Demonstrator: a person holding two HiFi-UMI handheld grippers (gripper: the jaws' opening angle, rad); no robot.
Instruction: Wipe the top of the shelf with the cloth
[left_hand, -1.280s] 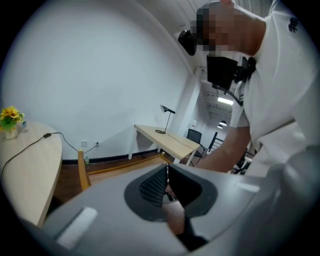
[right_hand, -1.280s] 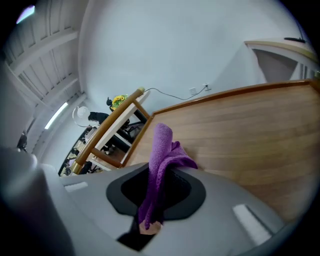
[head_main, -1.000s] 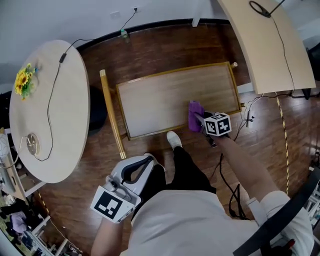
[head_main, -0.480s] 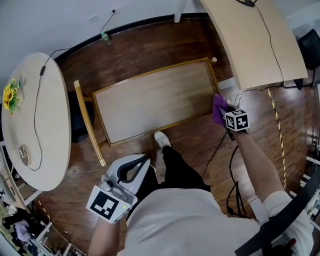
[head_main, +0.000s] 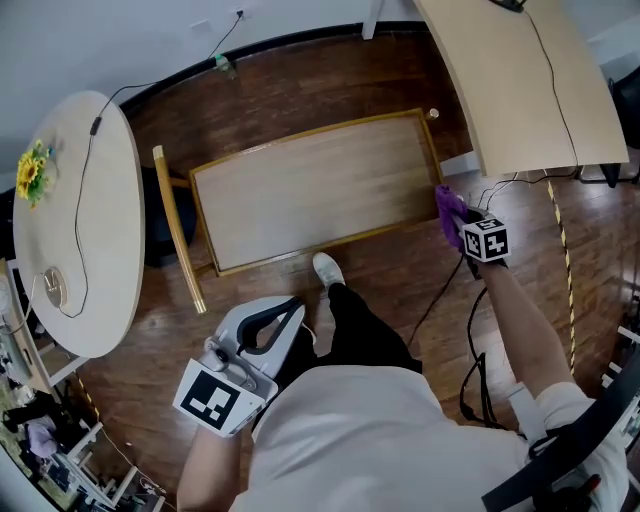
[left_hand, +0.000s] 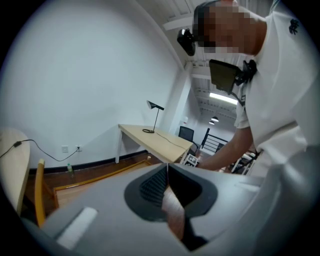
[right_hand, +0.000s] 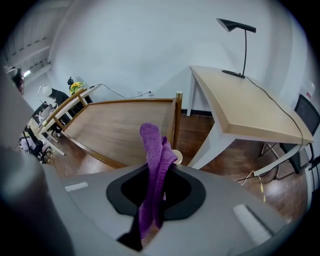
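Right claw (head_main: 465, 228) is out at the right end of the shelf (head_main: 310, 200), its marker cube facing up, and it is clamped on the purple cloth (head_main: 448, 208). The cloth sits right at the shelf's end rim, more off the wooden top than on it; whether it touches the rim, I cannot tell. In the right gripper view the right claw (right_hand: 156, 172) pinches the cloth (right_hand: 152, 145) low down, and the free part stands up in a folded strip in front of the shelf (right_hand: 120, 127) and its corner post. Beside that, the long worktop (right_hand: 245, 105) carries a black lamp (right_hand: 240, 30). Over to the left claw (head_main: 280, 318): it hangs low, close to the person's body, well apart from the shelf. The left gripper view shows the left claw (left_hand: 167, 172) pressed together with nothing between the jaws. A round worktop (head_main: 80, 220) with yellow flowers (head_main: 33, 170) stands off the shelf's left end.
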